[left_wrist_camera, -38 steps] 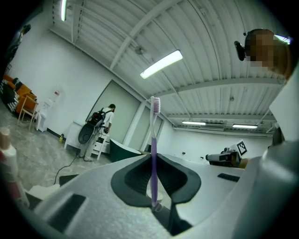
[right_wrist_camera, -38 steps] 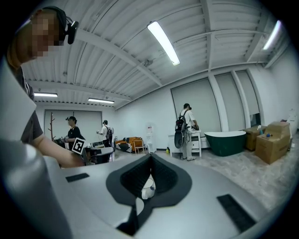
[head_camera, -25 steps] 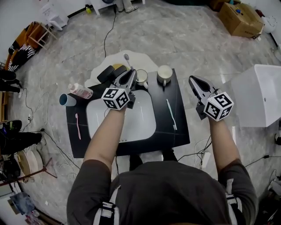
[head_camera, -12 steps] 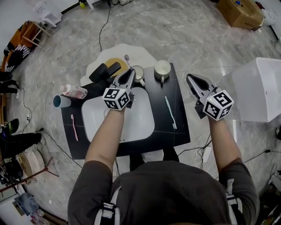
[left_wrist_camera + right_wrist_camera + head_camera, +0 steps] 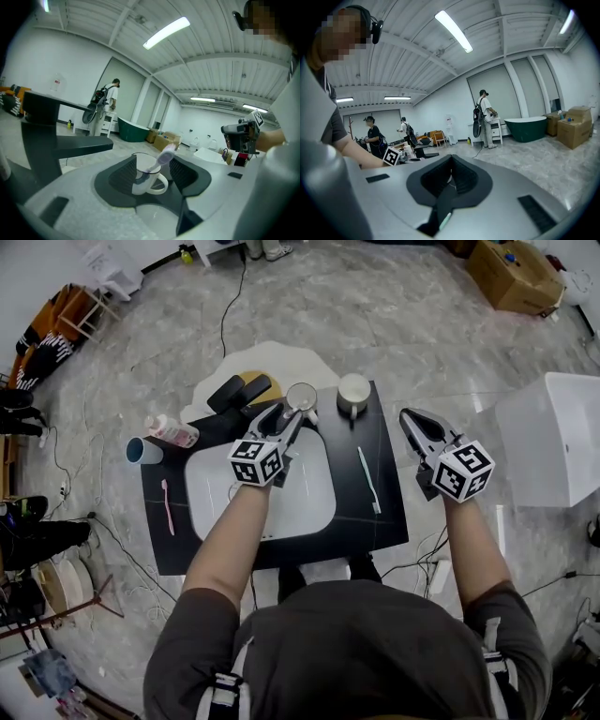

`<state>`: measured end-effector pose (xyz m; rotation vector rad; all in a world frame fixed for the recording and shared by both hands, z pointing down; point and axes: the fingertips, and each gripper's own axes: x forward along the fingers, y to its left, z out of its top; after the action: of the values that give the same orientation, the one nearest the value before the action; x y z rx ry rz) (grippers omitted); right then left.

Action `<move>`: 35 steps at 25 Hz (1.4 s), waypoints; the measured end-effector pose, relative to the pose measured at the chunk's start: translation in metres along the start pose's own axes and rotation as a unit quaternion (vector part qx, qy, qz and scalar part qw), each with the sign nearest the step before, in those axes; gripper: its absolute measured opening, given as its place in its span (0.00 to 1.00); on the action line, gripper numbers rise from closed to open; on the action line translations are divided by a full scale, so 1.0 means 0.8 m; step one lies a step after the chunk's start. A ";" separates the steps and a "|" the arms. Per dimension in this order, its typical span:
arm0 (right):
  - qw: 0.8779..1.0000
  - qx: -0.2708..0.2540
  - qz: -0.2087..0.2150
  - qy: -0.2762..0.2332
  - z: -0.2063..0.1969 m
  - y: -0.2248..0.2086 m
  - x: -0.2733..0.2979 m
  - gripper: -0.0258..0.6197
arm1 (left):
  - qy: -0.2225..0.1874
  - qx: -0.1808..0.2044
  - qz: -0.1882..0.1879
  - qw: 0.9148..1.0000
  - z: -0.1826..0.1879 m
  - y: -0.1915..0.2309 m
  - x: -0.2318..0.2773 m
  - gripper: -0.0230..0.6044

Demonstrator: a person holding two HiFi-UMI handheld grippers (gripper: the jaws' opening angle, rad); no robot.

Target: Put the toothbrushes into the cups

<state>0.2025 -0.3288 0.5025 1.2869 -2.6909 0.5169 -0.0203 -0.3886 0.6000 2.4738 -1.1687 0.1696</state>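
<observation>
Left gripper [image 5: 152, 168] jaws have just opened and stand wide apart. The purple toothbrush [image 5: 161, 157] stands in the cup [image 5: 140, 180] at the far edge of the surface [image 5: 352, 531], its head leaning toward one jaw. Back straight out: sideways drift could clip the head and tip the cup. Right gripper [image 5: 412, 420] jaws are together and empty, off the right edge. Green toothbrush [image 5: 367, 480] and pink toothbrush [image 5: 168, 506] lie flat near the right and left edges.
</observation>
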 end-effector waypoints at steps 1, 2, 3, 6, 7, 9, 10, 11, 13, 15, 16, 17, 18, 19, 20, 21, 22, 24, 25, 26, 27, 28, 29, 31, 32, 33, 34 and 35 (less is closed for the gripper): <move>1.000 -0.001 -0.001 0.000 0.003 0.003 -0.003 0.03 | 0.001 -0.003 0.002 1.000 0.001 0.000 -0.008 0.36; 1.000 -0.002 -0.001 -0.001 0.007 0.007 -0.006 0.03 | 0.001 -0.005 0.004 1.000 0.002 -0.001 -0.017 0.36; 1.000 -0.003 -0.002 -0.003 0.010 0.010 -0.009 0.03 | 0.001 -0.007 0.006 1.000 0.003 -0.002 -0.026 0.37; 1.000 -0.006 -0.004 -0.008 0.018 0.021 -0.016 0.03 | -0.004 -0.016 0.006 1.000 0.007 -0.007 -0.056 0.38; 1.000 -0.007 -0.004 -0.008 0.020 0.025 -0.019 0.03 | -0.007 -0.018 0.004 1.000 0.009 -0.012 -0.066 0.38; 1.000 -0.009 -0.006 -0.010 0.023 0.032 -0.025 0.03 | -0.012 -0.021 -0.004 1.000 0.015 -0.023 -0.087 0.38; 1.000 -0.011 -0.007 -0.011 0.026 0.035 -0.028 0.03 | -0.014 -0.020 -0.010 1.000 0.018 -0.030 -0.097 0.38; 1.000 -0.012 -0.008 -0.012 0.028 0.037 -0.030 0.03 | -0.016 -0.018 -0.016 1.000 0.022 -0.038 -0.105 0.38; 1.000 -0.015 -0.010 -0.012 0.032 0.043 -0.036 0.03 | -0.018 -0.010 -0.031 0.999 0.031 -0.056 -0.121 0.38; 1.000 -0.020 -0.013 -0.012 0.038 0.050 -0.044 0.03 | -0.016 0.003 -0.052 0.998 0.040 -0.078 -0.135 0.38; 1.000 -0.023 -0.015 -0.013 0.042 0.053 -0.048 0.03 | -0.011 0.015 -0.065 0.998 0.044 -0.090 -0.140 0.38; 0.999 -0.026 -0.017 -0.013 0.045 0.056 -0.053 0.03 | -0.002 0.033 -0.080 0.996 0.046 -0.103 -0.142 0.38; 0.999 -0.028 -0.019 -0.014 0.048 0.057 -0.059 0.03 | 0.012 0.060 -0.095 0.994 0.046 -0.118 -0.142 0.38; 0.999 -0.029 -0.022 -0.015 0.049 0.057 -0.065 0.03 | 0.030 0.093 -0.112 0.989 0.042 -0.134 -0.140 0.38; 0.999 -0.029 -0.024 -0.016 0.050 0.055 -0.071 0.03 | 0.050 0.131 -0.130 0.981 0.036 -0.151 -0.135 0.38; 0.999 -0.029 -0.026 -0.016 0.049 0.053 -0.078 0.03 | 0.071 0.172 -0.150 0.971 0.027 -0.169 -0.129 0.37; 0.999 -0.028 -0.029 -0.016 0.048 0.049 -0.085 0.03 | 0.092 0.212 -0.171 0.958 0.016 -0.186 -0.123 0.37; 0.999 -0.022 -0.037 -0.013 0.040 0.041 -0.101 0.03 | 0.132 0.286 -0.214 0.925 -0.010 -0.216 -0.108 0.36; 0.999 -0.018 -0.042 -0.012 0.035 0.036 -0.110 0.03 | 0.152 0.318 -0.234 0.906 -0.026 -0.228 -0.101 0.36; 0.999 -0.013 -0.048 -0.010 0.029 0.032 -0.119 0.03 | 0.172 0.346 -0.252 0.887 -0.042 -0.237 -0.095 0.35; 0.999 -0.008 -0.053 -0.009 0.022 0.027 -0.127 0.03 | 0.190 0.372 -0.269 0.868 -0.058 -0.244 -0.088 0.34; 0.998 -0.003 -0.058 -0.008 0.015 0.023 -0.135 0.03 | 0.206 0.394 -0.285 0.849 -0.072 -0.251 -0.081 0.32; 0.998 0.003 -0.063 -0.007 0.007 0.017 -0.144 0.03 | 0.219 0.414 -0.300 0.831 -0.085 -0.258 -0.074 0.32; 0.997 0.014 -0.073 -0.004 -0.007 0.004 -0.160 0.03 | 0.242 0.450 -0.326 0.796 -0.109 -0.270 -0.056 0.31; 0.997 0.019 -0.077 -0.003 -0.013 -0.003 -0.168 0.03 | 0.253 0.467 -0.337 0.777 -0.121 -0.275 -0.047 0.31; 0.996 0.024 -0.082 -0.001 -0.019 -0.011 -0.175 0.03 | 0.263 0.485 -0.347 0.758 -0.132 -0.279 -0.037 0.31; 0.996 0.029 -0.087 0.000 -0.026 -0.019 -0.182 0.03 | 0.274 0.503 -0.355 0.739 -0.144 -0.281 -0.028 0.31; 0.995 0.034 -0.091 0.001 -0.032 -0.026 -0.189 0.03 | 0.284 0.520 -0.363 0.719 -0.156 -0.282 -0.020 0.30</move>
<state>0.3138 -0.2209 0.4945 1.5293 -2.5397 0.5902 0.1490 -0.1981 0.6416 3.1032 0.3853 1.5640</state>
